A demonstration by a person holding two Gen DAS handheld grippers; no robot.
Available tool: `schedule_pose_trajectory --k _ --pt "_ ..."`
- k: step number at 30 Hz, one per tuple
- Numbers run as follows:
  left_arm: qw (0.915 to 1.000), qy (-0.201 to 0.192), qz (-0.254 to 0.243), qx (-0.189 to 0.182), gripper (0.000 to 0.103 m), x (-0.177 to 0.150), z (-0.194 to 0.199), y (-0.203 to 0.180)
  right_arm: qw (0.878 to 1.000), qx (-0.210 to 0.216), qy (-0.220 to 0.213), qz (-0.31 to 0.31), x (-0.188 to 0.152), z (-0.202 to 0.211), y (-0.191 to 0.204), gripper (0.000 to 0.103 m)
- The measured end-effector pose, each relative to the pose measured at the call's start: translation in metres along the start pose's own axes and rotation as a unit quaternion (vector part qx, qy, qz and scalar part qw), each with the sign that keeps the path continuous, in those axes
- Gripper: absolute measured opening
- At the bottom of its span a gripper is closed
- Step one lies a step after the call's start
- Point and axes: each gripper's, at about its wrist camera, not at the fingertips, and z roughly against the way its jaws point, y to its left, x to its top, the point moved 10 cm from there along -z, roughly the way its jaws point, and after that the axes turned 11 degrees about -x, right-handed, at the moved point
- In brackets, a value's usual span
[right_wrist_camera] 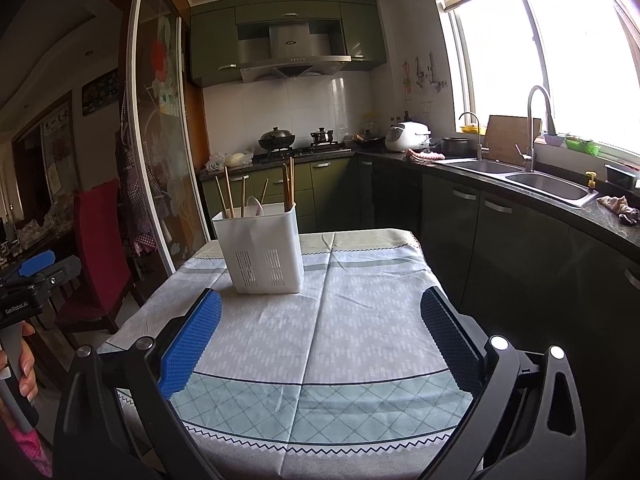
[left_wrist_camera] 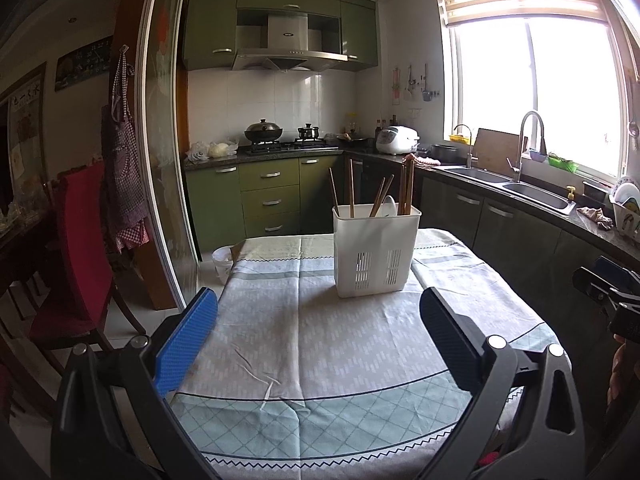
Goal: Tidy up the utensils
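Observation:
A white slotted utensil holder (left_wrist_camera: 376, 250) (right_wrist_camera: 262, 250) stands upright on the cloth-covered table (left_wrist_camera: 320, 340) (right_wrist_camera: 320, 320). Several wooden chopsticks (left_wrist_camera: 352, 194) (right_wrist_camera: 288, 186) and a white spoon (left_wrist_camera: 389, 205) (right_wrist_camera: 255, 205) stick up out of it. My left gripper (left_wrist_camera: 318, 312) hovers over the near part of the table, well short of the holder, open and empty. My right gripper (right_wrist_camera: 320, 316) does the same, its jaws wide apart with nothing between them. Each gripper shows at the edge of the other's view: the right gripper (left_wrist_camera: 612, 292) and the left gripper (right_wrist_camera: 38, 268) held by a hand (right_wrist_camera: 28, 376).
A red chair (left_wrist_camera: 80, 256) (right_wrist_camera: 100, 248) stands left of the table beside a glass sliding door (left_wrist_camera: 160, 160). Dark counter cabinets with a double sink (left_wrist_camera: 516, 192) (right_wrist_camera: 548, 188) run close along the right side. A white bin (left_wrist_camera: 222, 264) sits on the floor past the table's far left corner.

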Motion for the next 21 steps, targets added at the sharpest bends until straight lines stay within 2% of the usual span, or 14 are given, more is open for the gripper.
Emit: schedule_pose_trajectory --k 9,21 --pt "0.9998 0.019 0.008 -0.004 0.096 -0.01 -0.012 0.004 1.0 -0.004 0.012 0.009 -0.006 -0.008 0.0 0.098" --pt "0.9996 0.019 0.018 -0.006 0.096 -0.01 -0.012 0.008 1.0 -0.002 0.014 0.017 -0.009 -0.013 0.004 0.098"
